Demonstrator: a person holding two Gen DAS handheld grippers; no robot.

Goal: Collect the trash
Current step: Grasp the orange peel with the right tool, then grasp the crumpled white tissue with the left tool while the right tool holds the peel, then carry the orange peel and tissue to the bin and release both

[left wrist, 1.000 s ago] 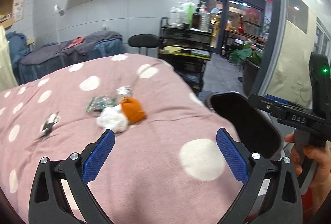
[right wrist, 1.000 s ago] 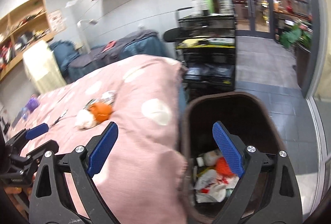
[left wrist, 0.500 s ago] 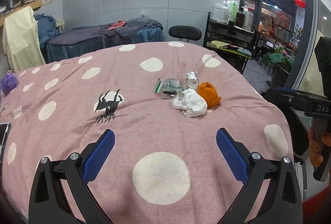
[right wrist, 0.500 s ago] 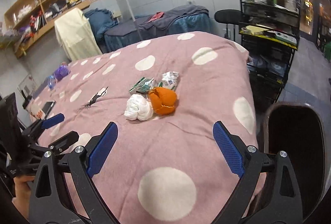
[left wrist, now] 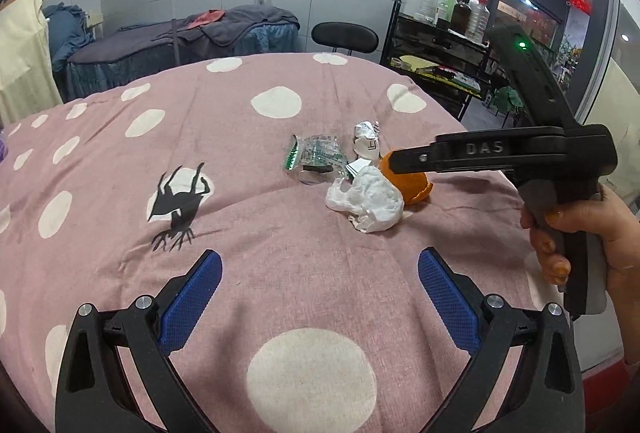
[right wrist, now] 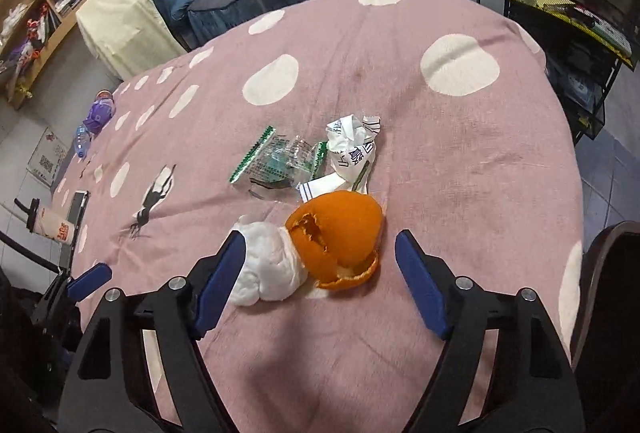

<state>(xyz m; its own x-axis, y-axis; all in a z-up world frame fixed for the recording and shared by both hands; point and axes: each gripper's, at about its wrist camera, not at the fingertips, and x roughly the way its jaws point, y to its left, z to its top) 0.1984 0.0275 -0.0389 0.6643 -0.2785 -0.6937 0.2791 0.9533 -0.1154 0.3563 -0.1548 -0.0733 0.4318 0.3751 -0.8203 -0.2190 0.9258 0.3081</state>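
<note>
Pink spotted bedcover (right wrist: 460, 161) holds a small pile of trash: clear green-edged wrapper (right wrist: 276, 163), crumpled paper (right wrist: 352, 149), white tissue ball (right wrist: 268, 265), orange peel (right wrist: 340, 237). Left gripper (left wrist: 320, 297) hangs wide open, empty. Right gripper (right wrist: 320, 281) has just been closing, tissue and peel between its jaws, not squeezed. Dark bin (right wrist: 608, 313) stands beside the bed.

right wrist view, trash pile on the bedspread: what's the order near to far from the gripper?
White tissue wad and orange peel side by side nearest → clear green-edged wrapper → crumpled printed paper farthest.
</note>
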